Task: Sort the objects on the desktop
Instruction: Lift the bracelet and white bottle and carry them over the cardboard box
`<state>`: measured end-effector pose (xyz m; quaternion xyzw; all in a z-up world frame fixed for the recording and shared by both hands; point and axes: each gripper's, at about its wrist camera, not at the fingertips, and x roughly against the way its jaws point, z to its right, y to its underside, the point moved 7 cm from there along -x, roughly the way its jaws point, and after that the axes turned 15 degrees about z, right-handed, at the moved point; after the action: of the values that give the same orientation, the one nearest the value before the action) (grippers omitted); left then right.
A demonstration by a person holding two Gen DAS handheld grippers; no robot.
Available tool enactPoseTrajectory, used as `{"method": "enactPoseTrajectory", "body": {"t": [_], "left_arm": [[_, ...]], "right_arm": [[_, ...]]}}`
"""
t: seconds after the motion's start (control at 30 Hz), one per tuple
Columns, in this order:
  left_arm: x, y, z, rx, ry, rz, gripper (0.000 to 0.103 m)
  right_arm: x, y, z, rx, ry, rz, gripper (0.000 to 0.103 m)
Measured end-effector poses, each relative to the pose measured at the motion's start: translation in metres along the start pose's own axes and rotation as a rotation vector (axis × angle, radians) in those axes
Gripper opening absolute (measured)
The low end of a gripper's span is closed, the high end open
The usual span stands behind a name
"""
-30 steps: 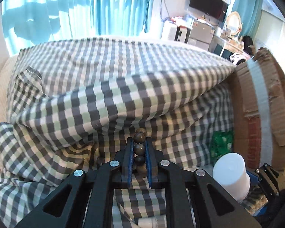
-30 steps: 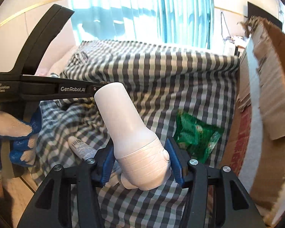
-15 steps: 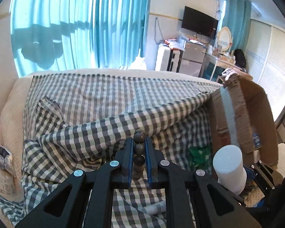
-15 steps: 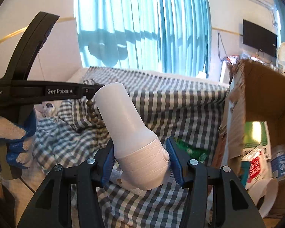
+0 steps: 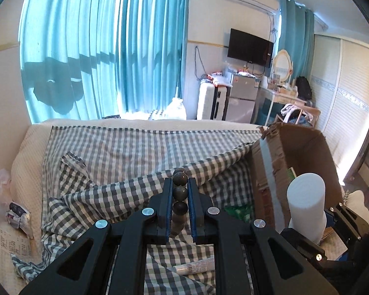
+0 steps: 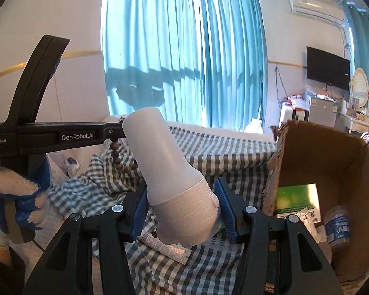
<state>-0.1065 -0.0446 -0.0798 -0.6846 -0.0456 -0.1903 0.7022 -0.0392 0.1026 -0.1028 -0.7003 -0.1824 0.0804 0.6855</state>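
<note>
Round dark beads pinched in left tongs; smooth white flared bottle clamped in right tongs.

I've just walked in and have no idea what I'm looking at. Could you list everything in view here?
beads: one string, dark brown, in left gripper
bottle: one, white, in right gripper
box: one, brown cardboard, right, open, packets and a jar inside
cloth: one, grey-white check, over the bed
tube: one, white, on cloth
packet: one, green, beside box
curtains: teal, at window
TV: one, black, on wall
left gripper: black, shut on beads
right gripper: black, shut on bottle
glove: white-blue, holding left gripper
</note>
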Motion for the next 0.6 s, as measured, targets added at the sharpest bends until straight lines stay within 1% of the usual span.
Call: {"method": "enactPoseTrajectory", "body": {"t": [0.1, 0.33, 0.4, 0.47, 0.5, 0.6], "left_arm": [[0.01, -0.009, 0.009, 0.018, 0.01, 0.03, 0.011], [0.037, -0.032, 0.043, -0.016, 0.031, 0.127, 0.011], [0.046, -0.039, 0.049, -0.011, 0.027, 0.163, 0.011], [0.052, -0.045, 0.052, 0.029, 0.027, 0.185, 0.011], [0.055, -0.048, 0.054, 0.032, 0.031, 0.199, 0.011], [0.064, -0.052, 0.066, 0.012, 0.026, 0.244, 0.011]], "right_arm": [[0.011, -0.01, 0.004, 0.0, 0.008, 0.032, 0.052], [0.04, -0.037, 0.015, -0.008, 0.046, 0.114, 0.052], [0.048, -0.043, 0.019, -0.014, 0.056, 0.131, 0.052], [0.054, -0.048, 0.023, -0.002, 0.078, 0.14, 0.052], [0.058, -0.049, 0.024, 0.007, 0.09, 0.148, 0.052], [0.068, -0.052, 0.028, 0.02, 0.118, 0.169, 0.052]]}}
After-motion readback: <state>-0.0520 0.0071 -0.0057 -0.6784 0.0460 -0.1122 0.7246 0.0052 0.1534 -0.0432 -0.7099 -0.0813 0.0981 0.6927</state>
